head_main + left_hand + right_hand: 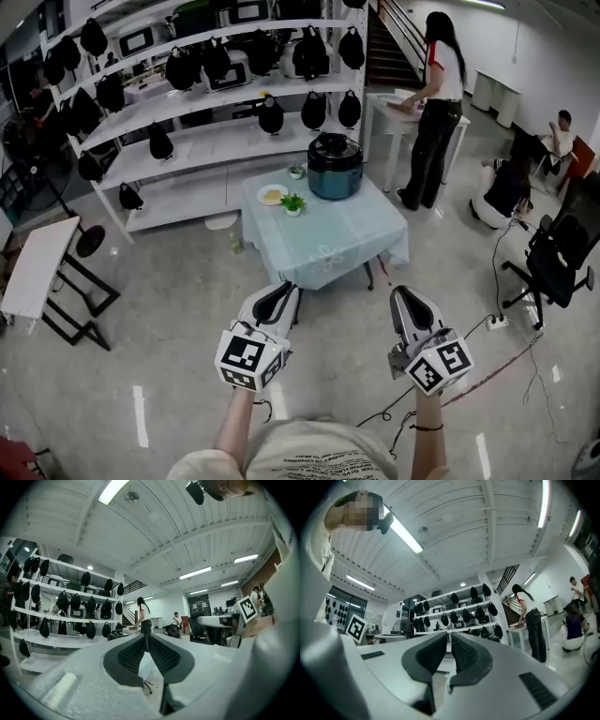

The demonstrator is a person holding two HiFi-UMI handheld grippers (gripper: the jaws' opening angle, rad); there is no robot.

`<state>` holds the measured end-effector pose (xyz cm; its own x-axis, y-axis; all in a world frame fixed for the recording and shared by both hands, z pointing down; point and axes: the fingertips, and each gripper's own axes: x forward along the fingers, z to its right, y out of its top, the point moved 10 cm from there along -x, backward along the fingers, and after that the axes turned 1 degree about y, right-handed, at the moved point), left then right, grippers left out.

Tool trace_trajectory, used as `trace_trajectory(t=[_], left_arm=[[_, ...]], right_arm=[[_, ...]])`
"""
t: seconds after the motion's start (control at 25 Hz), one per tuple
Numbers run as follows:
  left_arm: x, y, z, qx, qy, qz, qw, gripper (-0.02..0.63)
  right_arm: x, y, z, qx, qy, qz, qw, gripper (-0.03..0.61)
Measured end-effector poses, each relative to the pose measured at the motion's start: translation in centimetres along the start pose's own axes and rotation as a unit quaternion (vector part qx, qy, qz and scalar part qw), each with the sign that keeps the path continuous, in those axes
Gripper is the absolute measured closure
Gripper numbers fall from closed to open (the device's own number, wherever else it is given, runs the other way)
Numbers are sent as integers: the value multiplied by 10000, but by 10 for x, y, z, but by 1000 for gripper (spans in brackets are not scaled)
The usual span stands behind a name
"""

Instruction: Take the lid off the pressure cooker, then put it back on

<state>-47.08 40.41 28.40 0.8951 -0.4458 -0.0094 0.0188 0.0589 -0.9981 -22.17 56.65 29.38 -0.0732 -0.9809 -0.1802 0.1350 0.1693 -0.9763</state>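
Head view is showing the dark teal, round pressure cooker (335, 173) sitting toward the far edge of a square table (328, 246) draped in pale blue cloth. Its black domed lid (335, 145) is sitting on top, seemingly in place. At the cooker's nine o'clock a white plate (273, 195) with something yellowish is lying. A small green potted plant (293, 202) is standing just beside it at about seven o'clock.

Well short of the table, at its six o'clock, the person is holding both tools out level over the bare floor. The left gripper (278, 298) is pointing toward twelve o'clock with its fingers pressed together on nothing. The right gripper (410, 305) is doing the same, its ribbed pads meeting with nothing between them.

Beyond the table, at ten o'clock, long white shelving (216, 112) hung with black bags is running along the wall. At two o'clock another person (436, 103) is working at a side counter, and a black office chair (558, 253) is standing at three o'clock.

To my eye the first step, lifting the lid, is not yet begun; this looks like the approach. The next move is calling for closing the gap to the table, spreading at least one gripper's fingers, and finding the lid's handle.
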Motion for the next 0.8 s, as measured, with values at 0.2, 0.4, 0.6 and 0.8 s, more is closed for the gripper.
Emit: trace_trajectory(t=[0.2, 0.4, 0.6, 0.8], left_arm=[[8, -6, 10, -29, -33, -26, 10000, 549], [17, -11, 13, -97, 113, -41, 9999, 382], [27, -17, 23, -47, 122, -55, 9999, 355], [35, -22, 24, -16, 109, -195, 9997, 345]], right_arm=[[-4, -6, 11, 26, -86, -37, 10000, 408], [-2, -8, 19, 28, -140, -50, 9999, 320], [-7, -15, 35, 103, -196, -61, 9997, 298], [-4, -19, 42, 127, -170, -154, 9997, 296]])
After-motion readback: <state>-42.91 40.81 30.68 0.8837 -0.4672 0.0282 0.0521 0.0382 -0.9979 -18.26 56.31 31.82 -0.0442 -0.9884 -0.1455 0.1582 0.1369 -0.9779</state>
